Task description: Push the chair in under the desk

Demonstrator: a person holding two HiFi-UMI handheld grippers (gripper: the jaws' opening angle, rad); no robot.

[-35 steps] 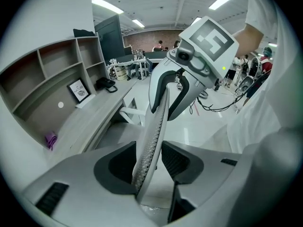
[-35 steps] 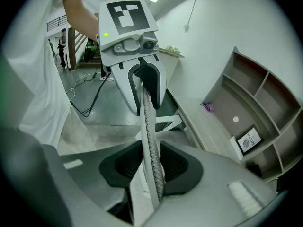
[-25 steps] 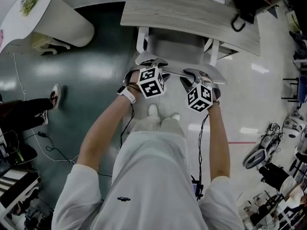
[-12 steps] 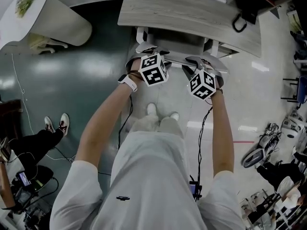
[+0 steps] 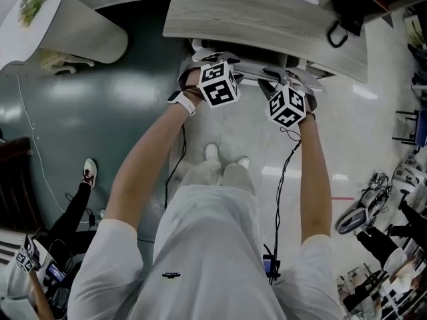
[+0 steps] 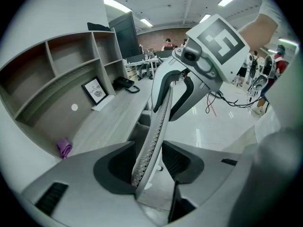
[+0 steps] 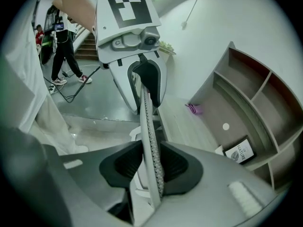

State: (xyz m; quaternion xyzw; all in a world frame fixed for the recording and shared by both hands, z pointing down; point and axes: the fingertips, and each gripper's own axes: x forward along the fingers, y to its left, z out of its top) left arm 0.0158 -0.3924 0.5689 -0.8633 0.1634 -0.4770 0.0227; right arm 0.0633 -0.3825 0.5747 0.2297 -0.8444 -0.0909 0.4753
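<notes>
The chair's thin mesh backrest [image 5: 250, 74] stands right at the front edge of the pale wood desk [image 5: 267, 25], and its seat is hidden beneath the desktop. My left gripper [image 5: 202, 60] is shut on the left part of the backrest's top rim. My right gripper [image 5: 285, 80] is shut on the right part. In the left gripper view the backrest [image 6: 154, 136] runs edge-on between my left gripper's [image 6: 149, 162] dark pads, with the right gripper [image 6: 177, 91] clamped further along. The right gripper view shows the backrest [image 7: 150, 141] pinched in my right gripper [image 7: 151, 167].
A curved white table [image 5: 60, 19] stands at the upper left. A bystander's shoe [image 5: 87, 172] and cables lie on the dark floor at the left. Scooters [image 5: 360, 215] crowd the right side. On the desk are a purple cloth [image 6: 65, 147], a framed picture [image 6: 96, 91] and a shelf unit [image 6: 57, 65].
Both grippers have moved forward with the backrest toward the desk, and the chair's seat has slid out of sight under it. The bystander's feet have shifted down the left side.
</notes>
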